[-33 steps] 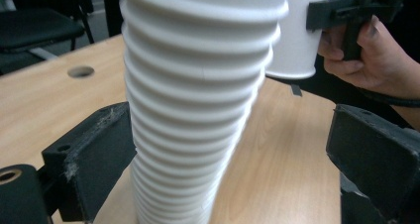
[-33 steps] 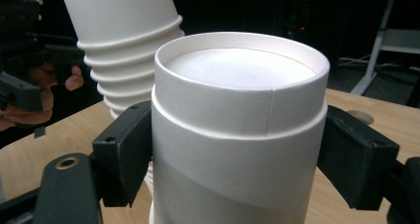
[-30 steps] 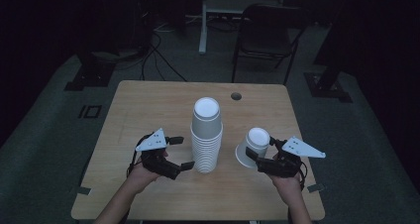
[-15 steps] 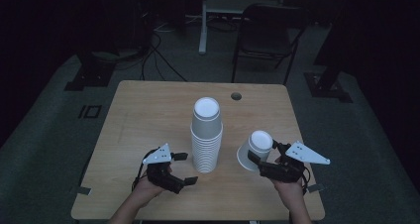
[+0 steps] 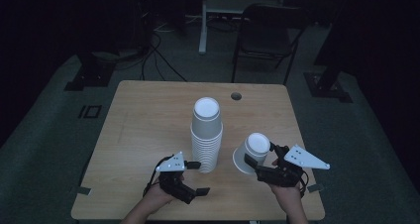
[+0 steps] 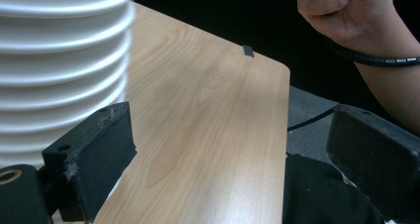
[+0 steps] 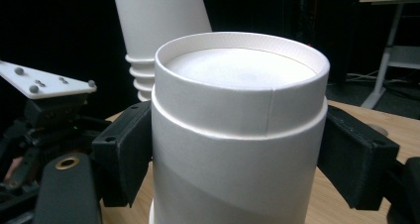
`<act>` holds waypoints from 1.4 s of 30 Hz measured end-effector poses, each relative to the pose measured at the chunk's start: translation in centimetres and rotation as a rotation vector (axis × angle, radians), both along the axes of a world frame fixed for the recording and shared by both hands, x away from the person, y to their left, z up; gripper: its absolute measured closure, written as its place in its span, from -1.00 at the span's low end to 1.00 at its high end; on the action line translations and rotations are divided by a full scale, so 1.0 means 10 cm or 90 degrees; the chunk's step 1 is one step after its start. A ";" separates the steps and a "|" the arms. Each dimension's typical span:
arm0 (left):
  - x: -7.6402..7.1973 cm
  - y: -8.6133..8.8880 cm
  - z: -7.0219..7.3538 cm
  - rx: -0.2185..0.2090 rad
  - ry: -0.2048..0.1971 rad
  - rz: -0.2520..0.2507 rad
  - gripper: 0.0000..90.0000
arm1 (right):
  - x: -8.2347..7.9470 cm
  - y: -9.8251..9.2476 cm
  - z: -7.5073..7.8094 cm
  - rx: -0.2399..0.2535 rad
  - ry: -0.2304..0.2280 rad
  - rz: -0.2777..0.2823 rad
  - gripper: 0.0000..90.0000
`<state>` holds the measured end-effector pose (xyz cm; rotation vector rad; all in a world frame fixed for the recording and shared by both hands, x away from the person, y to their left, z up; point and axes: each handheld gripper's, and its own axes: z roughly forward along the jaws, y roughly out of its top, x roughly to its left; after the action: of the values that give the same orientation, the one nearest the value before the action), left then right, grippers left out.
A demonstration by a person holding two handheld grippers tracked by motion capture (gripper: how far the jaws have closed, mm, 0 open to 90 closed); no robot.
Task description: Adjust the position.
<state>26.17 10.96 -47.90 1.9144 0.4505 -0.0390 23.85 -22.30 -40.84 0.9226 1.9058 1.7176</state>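
Firmly clamped in the right gripper (image 5: 265, 164), a single upturned paper cup (image 5: 251, 152) tilts just right of the tall cup stack (image 5: 206, 135), its jaws pressed to both sides of the cup. Left of the stack's base, the left gripper (image 5: 195, 177) hangs with jaws spread wide, holding nothing. Beyond the stack, the wooden table (image 5: 148, 120) gives way to a dark room with a folding chair (image 5: 265, 33).

Left gripper (image 5: 193, 178) gapes wide; right gripper (image 5: 257, 160) clamped.
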 end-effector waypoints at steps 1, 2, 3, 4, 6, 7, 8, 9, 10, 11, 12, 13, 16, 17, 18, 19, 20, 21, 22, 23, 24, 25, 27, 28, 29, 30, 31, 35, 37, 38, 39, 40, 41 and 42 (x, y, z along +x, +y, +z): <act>-0.01 -0.03 0.00 -0.002 0.002 -0.009 -0.89 | -0.01 0.00 0.00 0.002 0.000 0.004 -0.54; -0.03 -0.07 0.00 -0.002 -0.002 -0.013 -0.89 | -0.02 0.00 0.00 0.002 -0.004 0.003 -0.54; -0.04 -0.10 0.01 -0.002 -0.006 -0.019 -0.89 | -0.03 0.01 0.00 0.003 -0.007 0.006 -0.54; -0.05 -0.13 0.01 -0.005 -0.004 -0.025 -0.89 | -0.04 0.01 0.00 0.007 -0.008 0.008 -0.54; -0.06 -0.20 0.03 -0.008 -0.008 -0.031 -0.89 | -0.05 0.01 0.01 0.016 -0.010 0.007 -0.54; -0.06 -0.23 0.04 -0.013 -0.008 -0.035 -0.89 | -0.06 0.01 0.01 0.017 -0.011 0.006 -0.54; -0.07 -0.26 0.05 -0.016 -0.010 -0.037 -0.89 | -0.07 0.01 0.02 0.018 -0.012 0.004 -0.54; -0.07 -0.29 0.06 -0.020 -0.010 -0.043 -0.89 | -0.07 0.02 0.02 0.018 -0.013 0.007 -0.54; -0.08 -0.32 0.07 -0.019 -0.015 -0.047 -0.89 | -0.08 0.02 0.03 0.019 -0.015 0.005 -0.54; -0.08 -0.35 0.07 -0.022 -0.019 -0.048 -0.89 | -0.08 0.03 0.03 0.018 -0.015 0.006 -0.54; -0.08 -0.37 0.08 -0.026 -0.016 -0.052 -0.89 | -0.09 0.04 0.04 0.017 -0.018 0.006 -0.54; -0.08 -0.39 0.08 -0.027 -0.015 -0.052 -0.89 | -0.09 0.04 0.04 0.017 -0.018 0.006 -0.54; -0.07 -0.45 0.10 -0.037 -0.013 -0.058 -0.89 | -0.11 0.04 0.04 0.024 -0.019 0.008 -0.54; -0.07 -0.47 0.10 -0.042 -0.013 -0.061 -0.89 | -0.11 0.04 0.04 0.024 -0.019 0.008 -0.54; -0.06 -0.51 0.11 -0.043 -0.010 -0.063 -0.89 | -0.11 0.05 0.04 0.025 -0.019 0.008 -0.54; -0.06 -0.52 0.11 -0.043 -0.012 -0.064 -0.89 | -0.11 0.05 0.04 0.025 -0.019 0.008 -0.54; -0.05 -0.55 0.12 -0.044 -0.013 -0.067 -0.89 | -0.11 0.05 0.04 0.026 -0.018 0.010 -0.54; -0.05 -0.58 0.13 -0.042 -0.015 -0.069 -0.89 | -0.11 0.06 0.04 0.027 -0.019 0.010 -0.54; -0.05 -0.60 0.13 -0.044 -0.018 -0.070 -0.89 | -0.12 0.06 0.04 0.027 -0.021 0.008 -0.54; -0.05 -0.62 0.14 -0.048 -0.016 -0.070 -0.89 | -0.11 0.07 0.05 0.029 -0.019 0.012 -0.54; -0.04 -0.64 0.15 -0.050 -0.019 -0.070 -0.89 | -0.11 0.07 0.05 0.031 -0.020 0.013 -0.54; -0.04 -0.66 0.15 -0.055 -0.021 -0.067 -0.89 | -0.12 0.08 0.05 0.031 -0.023 0.010 -0.54; -0.03 -0.70 0.17 -0.065 -0.020 -0.066 -0.89 | -0.12 0.08 0.05 0.036 -0.022 0.013 -0.54; -0.02 -0.72 0.18 -0.070 -0.022 -0.066 -0.89 | -0.12 0.09 0.05 0.039 -0.025 0.011 -0.54; -0.02 -0.74 0.19 -0.070 -0.022 -0.068 -0.89 | -0.12 0.09 0.05 0.042 -0.023 0.013 -0.54; -0.02 -0.76 0.20 -0.071 -0.023 -0.069 -0.89 | -0.12 0.09 0.05 0.044 -0.021 0.015 -0.55; -0.01 -0.78 0.21 -0.074 -0.026 -0.069 -0.89 | -0.12 0.10 0.06 0.045 -0.023 0.014 -0.54; 0.00 -0.83 0.26 -0.082 -0.034 -0.065 -0.86 | -0.12 0.10 0.06 0.047 -0.024 0.015 -0.54; 0.01 -0.85 0.28 -0.093 -0.043 -0.052 -0.86 | -0.12 0.10 0.06 0.048 -0.024 0.013 -0.55; 0.02 -0.85 0.29 -0.098 -0.041 -0.046 -0.86 | -0.11 0.10 0.06 0.050 -0.024 0.014 -0.54; 0.03 -0.85 0.30 -0.105 -0.040 -0.043 -0.85 | -0.11 0.10 0.06 0.051 -0.024 0.012 -0.55; 0.03 -0.85 0.30 -0.114 -0.047 -0.038 -0.66 | -0.11 0.09 0.06 0.054 -0.022 0.011 -0.55; 0.03 -0.85 0.30 -0.119 -0.048 -0.039 -0.66 | -0.11 0.09 0.06 0.054 -0.022 0.011 -0.55; 0.04 -0.86 0.30 -0.123 -0.046 -0.040 -0.65 | -0.11 0.08 0.06 0.056 -0.021 0.011 -0.54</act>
<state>26.52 2.40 -44.88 1.7338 0.3264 -0.0527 22.75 -21.45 -40.27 0.9068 1.8350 1.8280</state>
